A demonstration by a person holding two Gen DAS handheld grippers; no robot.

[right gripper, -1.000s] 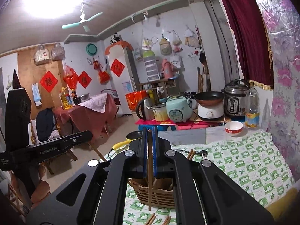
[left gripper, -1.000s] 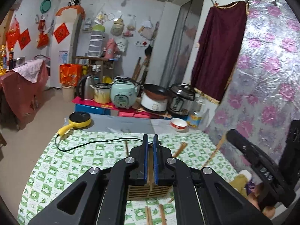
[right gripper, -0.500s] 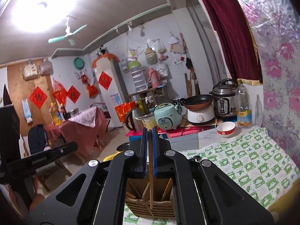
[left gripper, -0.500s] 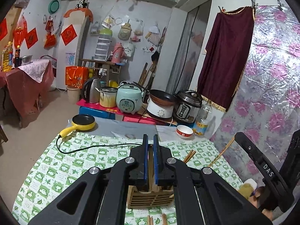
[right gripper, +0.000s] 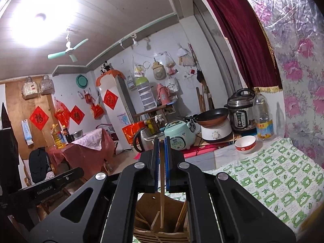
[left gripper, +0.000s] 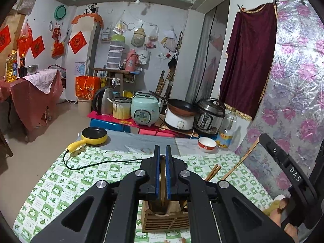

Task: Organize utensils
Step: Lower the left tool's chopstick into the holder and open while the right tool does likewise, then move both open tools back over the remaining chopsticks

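A wooden slatted utensil holder [left gripper: 165,220] stands on the green-checked tablecloth [left gripper: 60,182], right under both grippers. My left gripper [left gripper: 161,156] is shut on a wooden chopstick [left gripper: 162,182] that hangs down into the holder. My right gripper [right gripper: 161,141] is shut on another chopstick [right gripper: 162,202], its lower end inside the holder [right gripper: 162,222] among several other sticks. In the left wrist view the right gripper's body [left gripper: 291,174] shows at the right, with its chopstick [left gripper: 241,162] slanting. More chopsticks [left gripper: 212,172] lie on the cloth behind the holder.
A yellow electric pan [left gripper: 95,137] with a black cord [left gripper: 97,163] sits at the table's far left. A red-and-white bowl [left gripper: 207,144] and an oil bottle [left gripper: 226,131] stand at the far right. Cookers [left gripper: 144,109] line the bench behind. A floral foil wall [left gripper: 293,101] borders the right.
Both grippers have risen and tilted up, so the holder sits lower in both views. The right chopstick has gone from in front of the holder down into it.
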